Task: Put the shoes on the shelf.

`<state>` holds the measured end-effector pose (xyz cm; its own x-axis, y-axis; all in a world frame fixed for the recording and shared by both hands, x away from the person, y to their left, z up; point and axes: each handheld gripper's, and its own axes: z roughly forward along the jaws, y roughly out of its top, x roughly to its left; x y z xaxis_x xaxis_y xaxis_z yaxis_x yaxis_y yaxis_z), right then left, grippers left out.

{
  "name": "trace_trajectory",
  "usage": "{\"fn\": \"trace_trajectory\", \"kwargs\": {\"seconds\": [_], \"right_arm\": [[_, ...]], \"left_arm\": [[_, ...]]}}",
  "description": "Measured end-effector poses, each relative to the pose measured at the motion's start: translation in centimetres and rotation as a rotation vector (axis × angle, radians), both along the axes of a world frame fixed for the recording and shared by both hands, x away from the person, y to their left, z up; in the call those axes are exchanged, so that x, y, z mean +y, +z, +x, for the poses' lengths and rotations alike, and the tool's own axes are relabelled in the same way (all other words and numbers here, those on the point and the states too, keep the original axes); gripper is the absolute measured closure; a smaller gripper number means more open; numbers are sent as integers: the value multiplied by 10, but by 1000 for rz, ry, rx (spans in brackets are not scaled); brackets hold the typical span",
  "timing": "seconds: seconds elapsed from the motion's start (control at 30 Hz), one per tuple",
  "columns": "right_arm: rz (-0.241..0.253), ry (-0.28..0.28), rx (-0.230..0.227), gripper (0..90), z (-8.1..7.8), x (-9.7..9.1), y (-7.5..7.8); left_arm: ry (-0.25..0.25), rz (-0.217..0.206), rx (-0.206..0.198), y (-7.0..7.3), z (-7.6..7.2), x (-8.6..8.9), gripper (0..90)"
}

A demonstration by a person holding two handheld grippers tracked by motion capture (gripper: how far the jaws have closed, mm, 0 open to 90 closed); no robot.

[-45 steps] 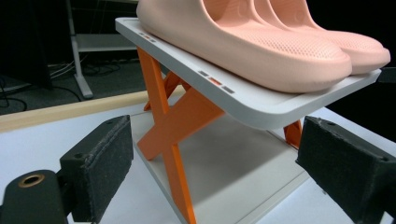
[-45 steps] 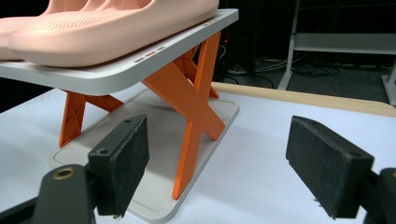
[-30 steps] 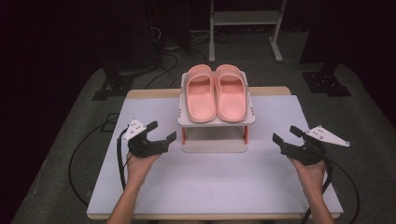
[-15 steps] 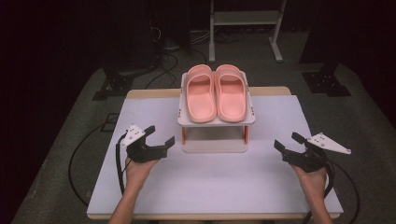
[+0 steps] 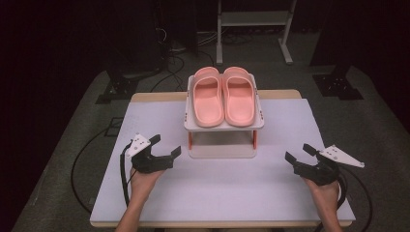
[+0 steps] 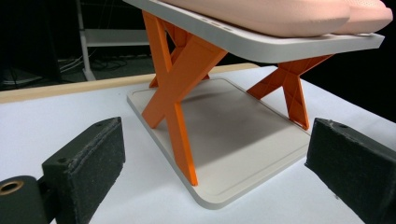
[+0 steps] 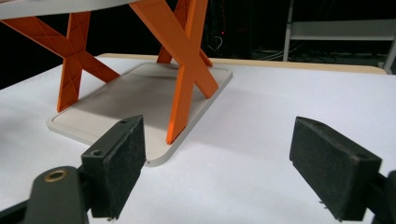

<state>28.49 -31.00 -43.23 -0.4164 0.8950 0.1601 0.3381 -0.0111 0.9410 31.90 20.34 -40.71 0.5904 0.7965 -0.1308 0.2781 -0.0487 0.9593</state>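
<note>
- High view: pair of pink slippers (image 5: 225, 96) lying side by side on the top shelf of a small rack (image 5: 224, 124), toes pointing away, at the middle of the white table (image 5: 212, 193);
- Left gripper (image 5: 163, 150) hovering near the rack's left side, jaws spread wide, holding nothing;
- Right gripper (image 5: 300, 155) waiting well apart on the right, jaws likewise wide and empty;
- Handling, judged: slippers looking light, soft and springy, matte foam, not fragile; best hold probably across the strap or the sole's side edge; rack's orange legs (image 6: 175, 88) seeming stiff.

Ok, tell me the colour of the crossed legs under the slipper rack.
Orange crossed legs, clearest in the left gripper view.
</note>
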Motion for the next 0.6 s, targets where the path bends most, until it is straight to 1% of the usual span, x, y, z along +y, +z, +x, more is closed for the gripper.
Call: {"fn": "trace_trajectory", "kwargs": {"seconds": [0.07,0.23,0.3,0.33,0.43,0.6], "right_arm": [[-6,1,-1,178,-1,-1,-1],[-1,-4,-2,179,-6,-1,-6],[0,-3,3,179,-8,-2,-9],[2,-6,6,178,-9,-2,-10],[12,-11,14,179,-11,-4,-14],[12,-16,17,178,-17,-6,-20]], "left_arm": [[2,-3,1,-1,-1,1,41],[6,-5,3,-4,-4,2,42],[6,-10,7,-5,-5,3,41],[4,-5,8,-6,-5,3,41],[4,-9,13,-10,-7,4,41],[3,-8,26,-17,-11,3,41]]}}
